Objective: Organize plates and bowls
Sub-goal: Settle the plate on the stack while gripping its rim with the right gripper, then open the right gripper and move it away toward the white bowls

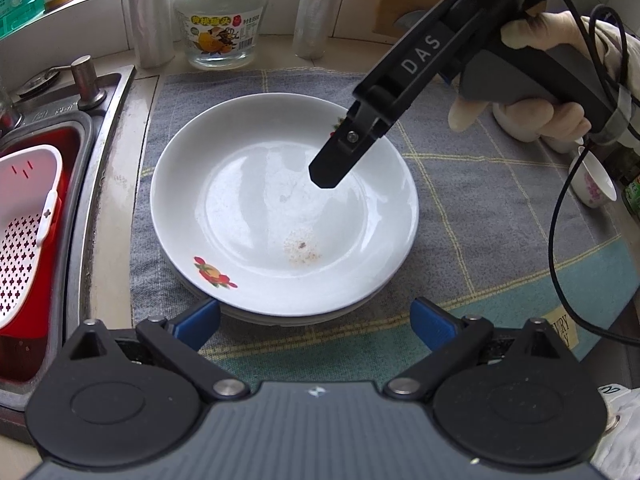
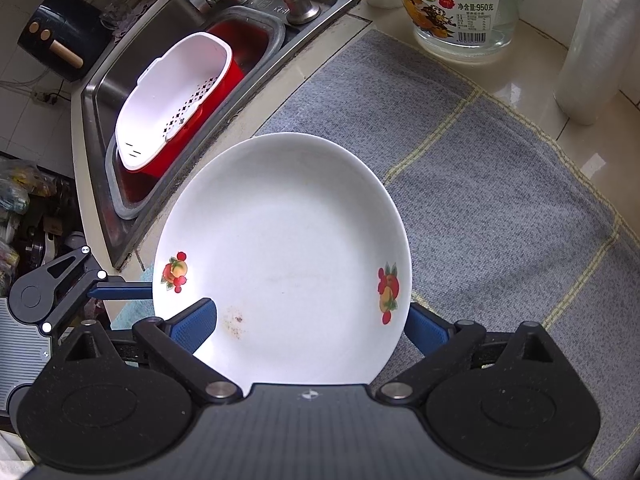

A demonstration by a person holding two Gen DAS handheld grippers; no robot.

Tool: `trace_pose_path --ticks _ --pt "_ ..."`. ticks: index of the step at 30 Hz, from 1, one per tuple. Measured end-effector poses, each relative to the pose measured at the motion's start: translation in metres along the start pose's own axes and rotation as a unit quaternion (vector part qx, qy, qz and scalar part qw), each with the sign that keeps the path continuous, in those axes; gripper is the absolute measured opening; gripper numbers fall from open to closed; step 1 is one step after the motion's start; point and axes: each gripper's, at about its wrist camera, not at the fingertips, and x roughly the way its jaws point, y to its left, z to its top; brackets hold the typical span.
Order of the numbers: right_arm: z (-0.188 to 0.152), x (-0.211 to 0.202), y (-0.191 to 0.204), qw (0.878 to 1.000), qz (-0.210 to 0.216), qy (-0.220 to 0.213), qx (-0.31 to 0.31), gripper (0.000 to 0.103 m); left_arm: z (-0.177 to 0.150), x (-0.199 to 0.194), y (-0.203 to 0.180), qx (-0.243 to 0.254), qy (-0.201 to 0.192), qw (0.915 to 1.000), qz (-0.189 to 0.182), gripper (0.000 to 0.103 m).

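A white plate (image 1: pixel 280 208) with fruit prints and a small brown stain lies on top of another plate on a grey mat (image 1: pixel 480 184). My left gripper (image 1: pixel 316 320) is open, its blue pads at the plate stack's near edge, one on each side. My right gripper (image 1: pixel 332 168) hangs over the far right part of the plate. In the right wrist view the plate (image 2: pixel 288 248) fills the space between the right gripper's (image 2: pixel 312 328) wide-open blue pads; contact cannot be told.
A steel sink (image 2: pixel 132 92) at the left holds a red tub with a white strainer basket (image 2: pixel 176 96). A glass jar (image 1: pixel 220 20) and plastic rolls (image 1: pixel 316 12) stand at the back. A small floral cup (image 1: pixel 592 180) sits at the mat's right edge.
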Motion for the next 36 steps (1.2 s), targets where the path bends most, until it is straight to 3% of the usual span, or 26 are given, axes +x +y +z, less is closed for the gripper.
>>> trace_pose_path --ticks 4,9,15,24,30,36 --pt "0.0 0.001 0.002 1.0 -0.003 0.001 -0.003 0.102 0.005 -0.01 -0.006 0.032 -0.031 0.999 0.002 0.099" --pt "-0.001 0.001 0.003 1.0 -0.006 -0.003 -0.004 0.102 0.005 -0.006 -0.013 0.048 -0.039 0.998 0.014 0.1" --pt "-0.011 0.001 0.012 0.999 -0.028 -0.015 -0.02 0.102 0.0 -0.007 -0.007 0.039 -0.066 0.9967 0.027 0.101" --pt "-0.045 -0.011 0.031 0.99 -0.104 -0.087 -0.04 0.103 -0.001 -0.017 0.0 0.035 -0.119 0.9912 0.046 0.102" --pt "-0.085 -0.021 0.044 0.964 -0.195 -0.175 -0.042 0.103 -0.003 -0.011 -0.002 0.043 -0.112 0.9916 0.049 0.102" --pt "-0.14 -0.041 0.036 0.926 -0.27 -0.261 0.047 0.103 -0.001 -0.008 -0.011 0.059 -0.115 0.9916 0.001 0.102"
